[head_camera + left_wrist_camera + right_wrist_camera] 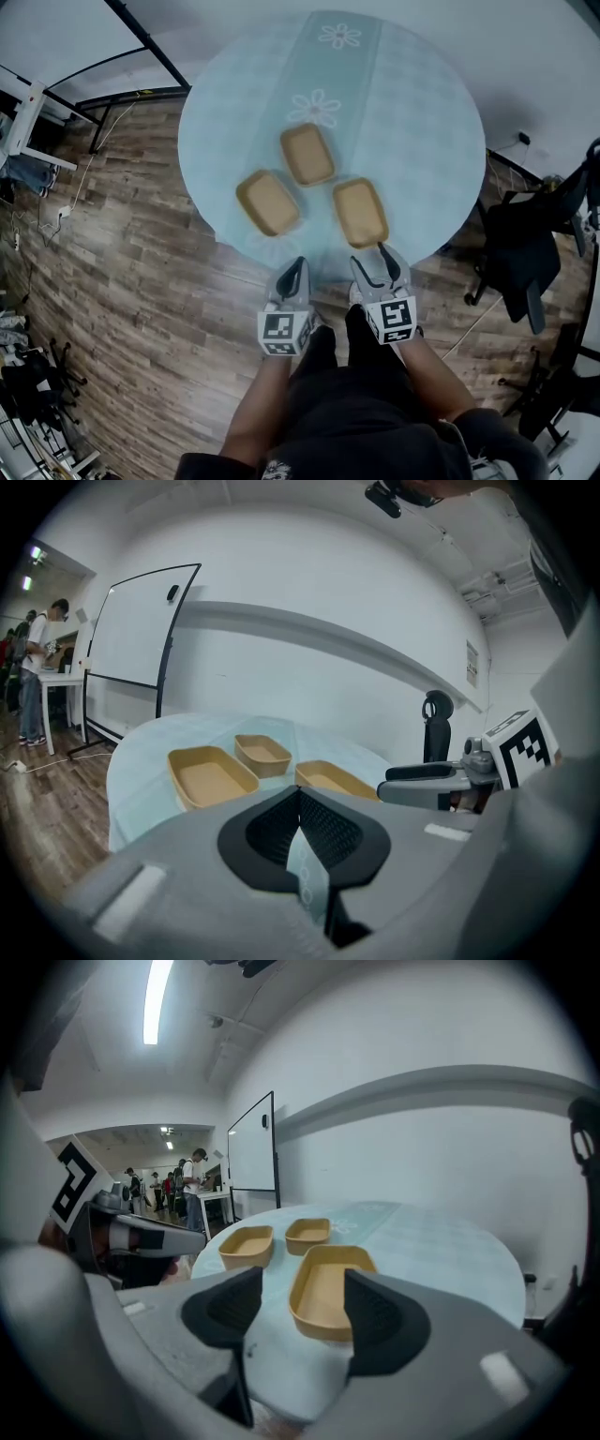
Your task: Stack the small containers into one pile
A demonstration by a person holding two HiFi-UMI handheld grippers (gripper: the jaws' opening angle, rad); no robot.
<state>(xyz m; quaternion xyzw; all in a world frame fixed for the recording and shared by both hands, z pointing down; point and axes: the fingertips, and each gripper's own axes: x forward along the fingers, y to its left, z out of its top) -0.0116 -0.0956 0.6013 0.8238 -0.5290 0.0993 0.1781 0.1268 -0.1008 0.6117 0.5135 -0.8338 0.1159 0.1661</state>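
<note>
1. Grey pads of the left gripper (300, 799) are clenched together on nothing.
2. The right gripper (302, 1290) has its jaws parted and empty, aimed at the right container (330, 1267) without touching it.
3. Both grippers hover by the near edge of the round pale-blue table (422, 112).
4. The left container (268, 202), the middle container (307, 153) and the right one lie apart, each flat on the table.
5. Nothing is stacked yet, so, as I judge it, the whole pile remains to be built.

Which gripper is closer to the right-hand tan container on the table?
Right. The right gripper hangs just in front of the container, open jaws pointing at it. The left gripper, shut, sits farther off to its left.
</note>
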